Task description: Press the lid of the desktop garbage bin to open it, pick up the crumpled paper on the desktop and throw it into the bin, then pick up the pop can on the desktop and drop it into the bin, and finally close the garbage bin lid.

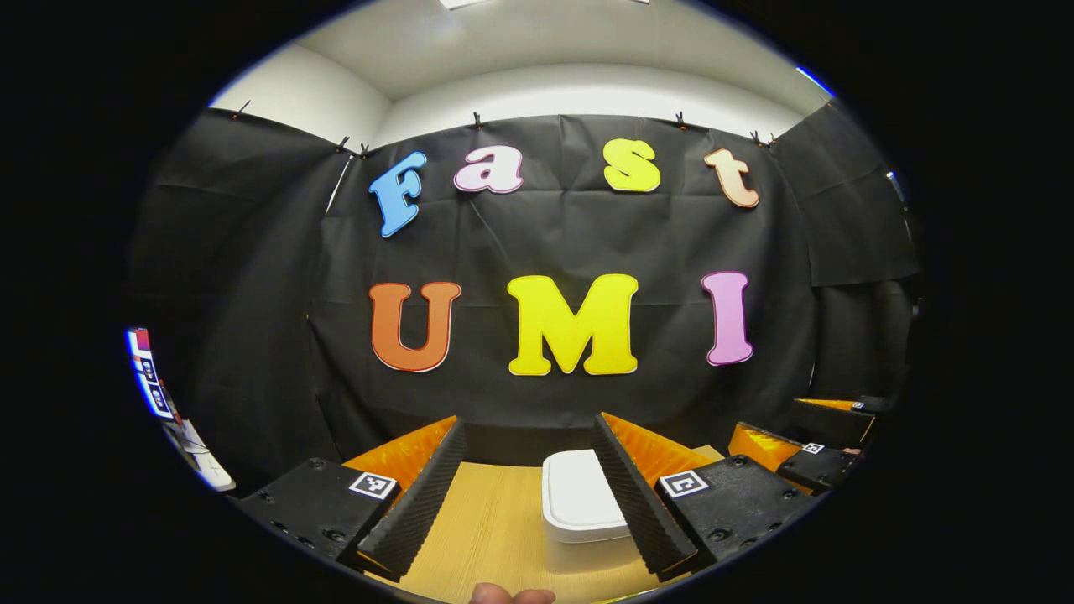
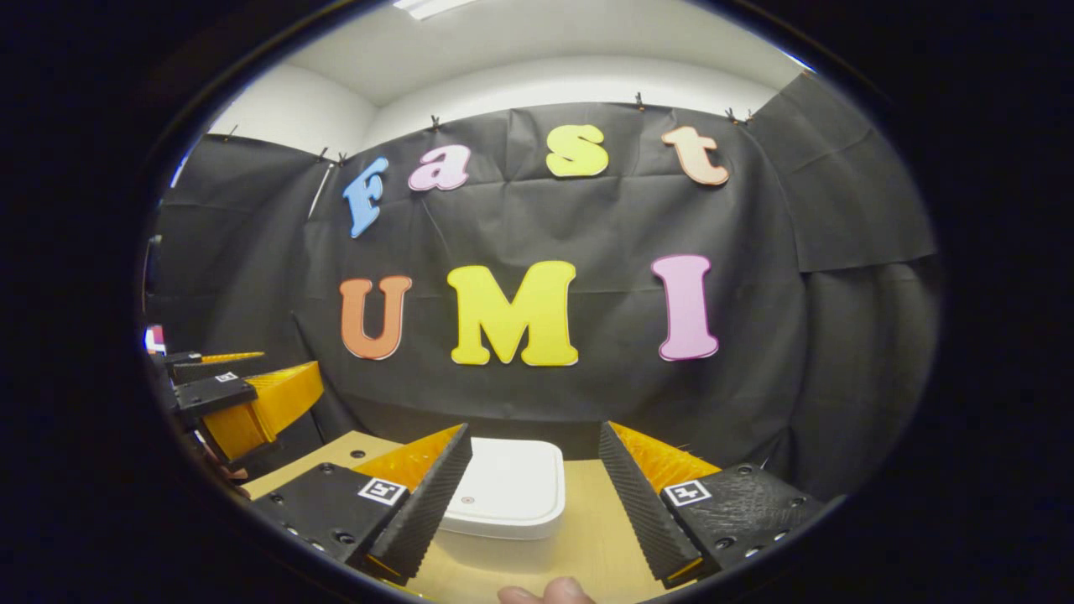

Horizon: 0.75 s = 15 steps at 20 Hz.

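Both grippers spread wide, left gripper [image 1: 529, 503] and right gripper [image 2: 533, 495] empty; white bin [image 2: 508, 491] bottom centre, lid shut, probably light rigid plastic, press lid centre

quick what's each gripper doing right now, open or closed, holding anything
Left gripper: open, holding nothing, the white square-lidded plastic bin ahead between its fingers.
Right gripper: open, holding nothing, above the same bin.

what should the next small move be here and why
Probably lower the right gripper onto the bin's lid and press. The white bin sits shut on the wooden table, and both grippers hang open above it with nothing held, left gripper included.
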### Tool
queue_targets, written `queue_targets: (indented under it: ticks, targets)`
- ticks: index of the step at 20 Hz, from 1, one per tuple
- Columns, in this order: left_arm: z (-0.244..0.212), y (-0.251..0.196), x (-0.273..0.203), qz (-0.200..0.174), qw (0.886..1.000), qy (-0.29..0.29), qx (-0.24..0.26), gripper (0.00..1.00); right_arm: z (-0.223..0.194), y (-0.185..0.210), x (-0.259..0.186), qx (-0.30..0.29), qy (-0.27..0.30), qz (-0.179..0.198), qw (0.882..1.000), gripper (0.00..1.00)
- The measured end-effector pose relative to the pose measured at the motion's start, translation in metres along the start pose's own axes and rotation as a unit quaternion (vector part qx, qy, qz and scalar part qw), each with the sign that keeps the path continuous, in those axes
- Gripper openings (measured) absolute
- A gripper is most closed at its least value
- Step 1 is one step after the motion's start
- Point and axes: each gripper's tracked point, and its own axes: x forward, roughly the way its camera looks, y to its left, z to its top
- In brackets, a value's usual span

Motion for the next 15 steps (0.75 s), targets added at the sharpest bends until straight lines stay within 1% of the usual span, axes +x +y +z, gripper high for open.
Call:
queue_targets:
  ticks: [1, 2, 15]
  targets:
    - [-0.001, 0.0, 0.0, -0.001, 1.0, 0.0, -0.001, 0.98, 0.0, 0.002, 0.0, 0.001, 0.0, 0.001, 1.0, 0.93]
    - [-0.002, 0.001, 0.0, -0.001, 1.0, 0.001, -0.003, 0.98, -0.001, 0.003, 0.0, 0.001, 0.001, 0.001, 1.0, 0.95]
    - [-0.004, 0.023, -0.007, 0.008, 1.0, 0.002, -0.004, 0.98, -0.005, 0.03, -0.002, -0.006, 0.008, 0.014, 1.0, 0.95]
